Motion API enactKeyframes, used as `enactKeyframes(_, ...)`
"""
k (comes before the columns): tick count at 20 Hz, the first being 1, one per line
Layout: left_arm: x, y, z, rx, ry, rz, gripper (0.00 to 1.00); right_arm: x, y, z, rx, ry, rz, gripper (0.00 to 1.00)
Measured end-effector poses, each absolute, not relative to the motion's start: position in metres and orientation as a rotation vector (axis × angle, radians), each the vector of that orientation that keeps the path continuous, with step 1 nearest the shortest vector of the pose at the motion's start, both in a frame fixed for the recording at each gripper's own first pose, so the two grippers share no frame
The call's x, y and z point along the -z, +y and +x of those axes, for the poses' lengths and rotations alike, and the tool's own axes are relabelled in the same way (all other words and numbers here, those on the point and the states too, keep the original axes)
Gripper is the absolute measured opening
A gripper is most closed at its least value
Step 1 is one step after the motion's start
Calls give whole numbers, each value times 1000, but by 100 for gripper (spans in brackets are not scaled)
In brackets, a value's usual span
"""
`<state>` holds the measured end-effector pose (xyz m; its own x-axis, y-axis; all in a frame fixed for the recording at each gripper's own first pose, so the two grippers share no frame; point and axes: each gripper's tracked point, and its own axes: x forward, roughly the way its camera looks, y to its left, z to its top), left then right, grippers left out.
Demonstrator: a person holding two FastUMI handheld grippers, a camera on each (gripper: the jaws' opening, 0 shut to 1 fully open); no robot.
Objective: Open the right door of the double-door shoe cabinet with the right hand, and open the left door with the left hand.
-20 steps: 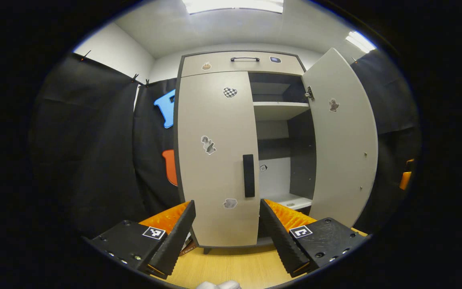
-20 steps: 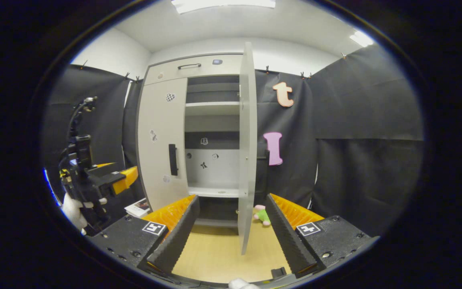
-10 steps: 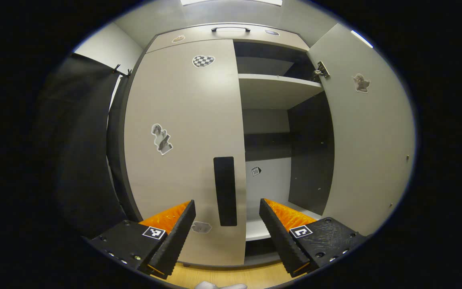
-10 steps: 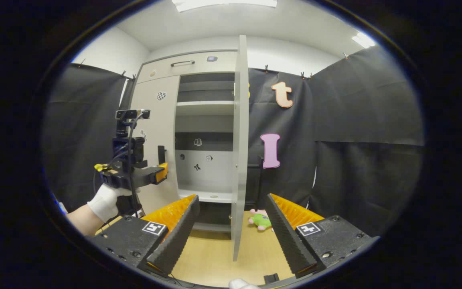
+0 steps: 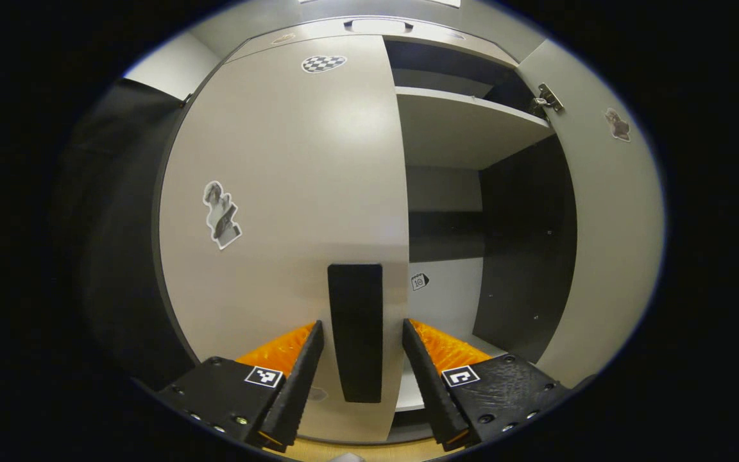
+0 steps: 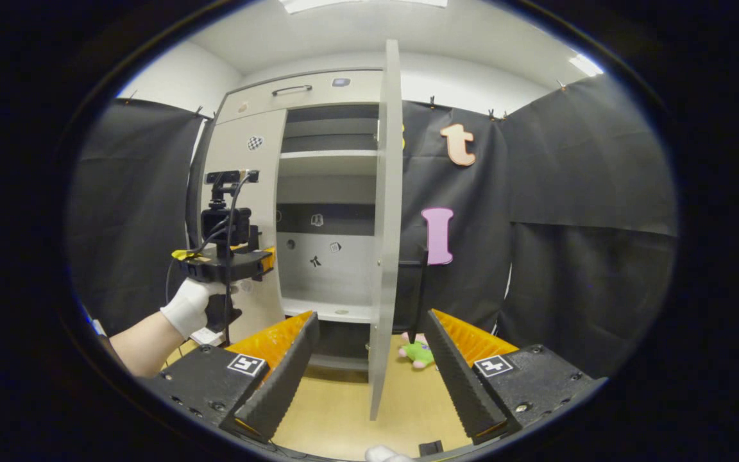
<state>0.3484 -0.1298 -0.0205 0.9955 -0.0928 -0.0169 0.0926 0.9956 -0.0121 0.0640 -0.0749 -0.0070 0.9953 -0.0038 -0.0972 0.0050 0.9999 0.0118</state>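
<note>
I see a wooden floor (image 6: pixel 344 410), black cloth walls and a white ceiling. My left hand-held gripper (image 5: pixel 356 359) gapes around the closed left door's (image 5: pixel 292 192) black handle (image 5: pixel 355 330), not touching. My right hand-held gripper (image 6: pixel 369 359) hangs wide open, empty, before the swung-open right door (image 6: pixel 383 224). Stickers too small to read.

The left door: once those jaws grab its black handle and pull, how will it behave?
The left door looks like a stiff flat panel, so it should swing without bending. The right door already stands open on a hinge, suggesting an easy pull. The handle looks smooth, perhaps slippery.
</note>
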Motion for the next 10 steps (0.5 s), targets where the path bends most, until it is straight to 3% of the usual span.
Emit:
enactKeyframes(3, 21, -138, 353, 115, 17, -15, 71, 7, -72, 68, -9, 102, 18, 100)
enactKeyframes(5, 21, -128, 350, 81, 22, -12, 40, 7, -66, 72, -22, 102, 14, 100)
enactKeyframes(10, 25, -126, 351, 89, 52, -34, 24, 6, -60, 75, -44, 100, 10, 100)
